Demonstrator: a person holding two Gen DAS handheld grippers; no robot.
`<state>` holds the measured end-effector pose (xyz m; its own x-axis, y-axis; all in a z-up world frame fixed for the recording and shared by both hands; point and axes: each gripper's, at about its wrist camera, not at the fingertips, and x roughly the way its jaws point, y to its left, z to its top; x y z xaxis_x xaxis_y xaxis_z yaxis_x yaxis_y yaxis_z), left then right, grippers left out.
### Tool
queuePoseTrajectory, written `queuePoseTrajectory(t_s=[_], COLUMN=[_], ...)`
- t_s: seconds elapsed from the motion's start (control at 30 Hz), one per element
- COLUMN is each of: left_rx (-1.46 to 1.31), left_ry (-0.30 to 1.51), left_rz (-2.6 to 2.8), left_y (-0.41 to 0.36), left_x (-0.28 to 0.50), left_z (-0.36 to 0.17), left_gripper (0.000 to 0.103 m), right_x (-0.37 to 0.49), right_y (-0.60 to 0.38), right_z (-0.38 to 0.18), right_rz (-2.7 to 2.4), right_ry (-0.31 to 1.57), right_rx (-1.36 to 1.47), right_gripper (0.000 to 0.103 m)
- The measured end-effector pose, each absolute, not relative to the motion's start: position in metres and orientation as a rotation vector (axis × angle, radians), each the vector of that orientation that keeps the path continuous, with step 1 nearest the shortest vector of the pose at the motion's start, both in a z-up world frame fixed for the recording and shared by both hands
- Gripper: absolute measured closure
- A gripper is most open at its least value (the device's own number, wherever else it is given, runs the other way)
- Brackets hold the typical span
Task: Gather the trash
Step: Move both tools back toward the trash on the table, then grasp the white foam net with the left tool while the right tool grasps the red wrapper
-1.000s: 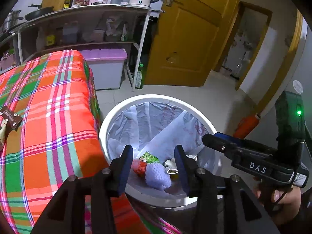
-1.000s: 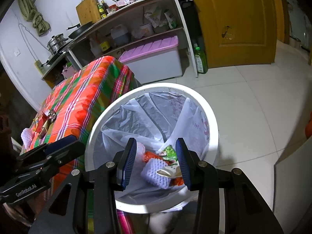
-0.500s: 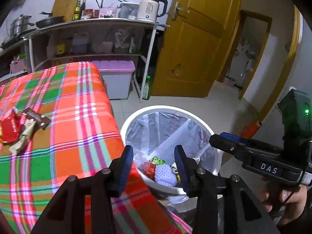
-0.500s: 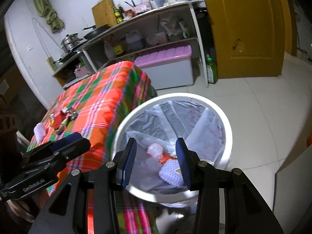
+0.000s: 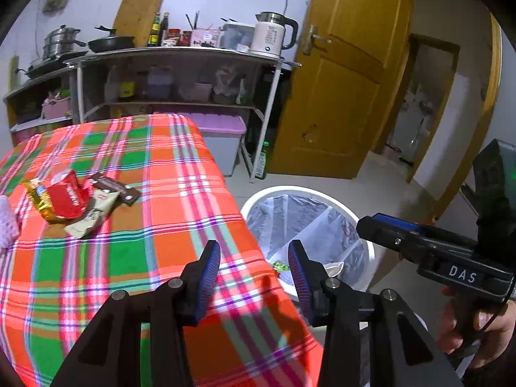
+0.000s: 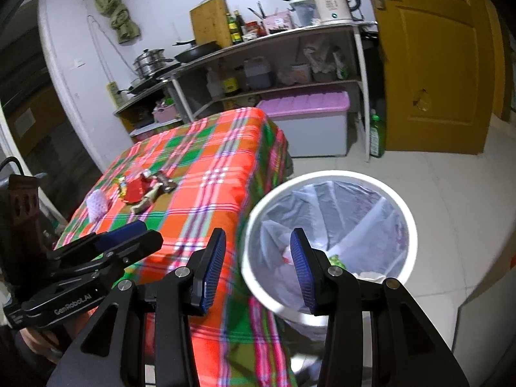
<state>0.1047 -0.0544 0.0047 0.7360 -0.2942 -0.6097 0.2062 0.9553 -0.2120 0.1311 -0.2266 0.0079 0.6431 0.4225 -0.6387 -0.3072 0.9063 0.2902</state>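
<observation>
Now both grippers have lifted back from the bin: a second ago each hung right over the open liner, and here the left gripper (image 5: 254,272) sits above the table's near corner while the right gripper (image 6: 258,266) straddles the gap between cloth and bin rim. Jaws on both gape apart, nothing between them, same spread as before. More tabletop has swung into view, and the wrapper pile with it.

Writing next: "DAS" in white on the right tool's body as seen from the left wrist, "GenRobot.AI" on the left tool's body from the right wrist. The red wrapper carries print, too blurred to read.

The white trash bin (image 6: 407,213) stands on the floor just beside the table's corner, lined with a clear plastic bag (image 6: 354,222); a green scrap and something pale show at the bottom. Still on the table, the trash pile (image 5: 72,201) of red, gold, tan and dark brown wrappers lies bunched, with a pale lilac knitted-looking lump (image 6: 97,206) beside it.

The plaid tablecloth (image 5: 154,225) is orange, green and pink. Beyond: pale tiled floor, a lilac-lidded storage box (image 6: 309,122) under a metal shelf rack (image 5: 180,54), a white kettle (image 5: 272,38), pans, bottles, a chopping board, and a yellow-brown door (image 5: 348,74).
</observation>
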Motion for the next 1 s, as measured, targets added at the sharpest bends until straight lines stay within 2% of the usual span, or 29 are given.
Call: queuePoseTrajectory(t_s=[1.0], left_rx=[-0.225], left_ry=[0.66], left_rz=[-0.068], left_y=[0.042], left_x=[0.073], left_z=[0.001], left_gripper=[0.059], right_x=[0.132], right_y=[-0.139], right_z=[0.012], right_rz=[0.599], right_ry=[0.785], right_rx=[0.086], right_gripper=[0.06])
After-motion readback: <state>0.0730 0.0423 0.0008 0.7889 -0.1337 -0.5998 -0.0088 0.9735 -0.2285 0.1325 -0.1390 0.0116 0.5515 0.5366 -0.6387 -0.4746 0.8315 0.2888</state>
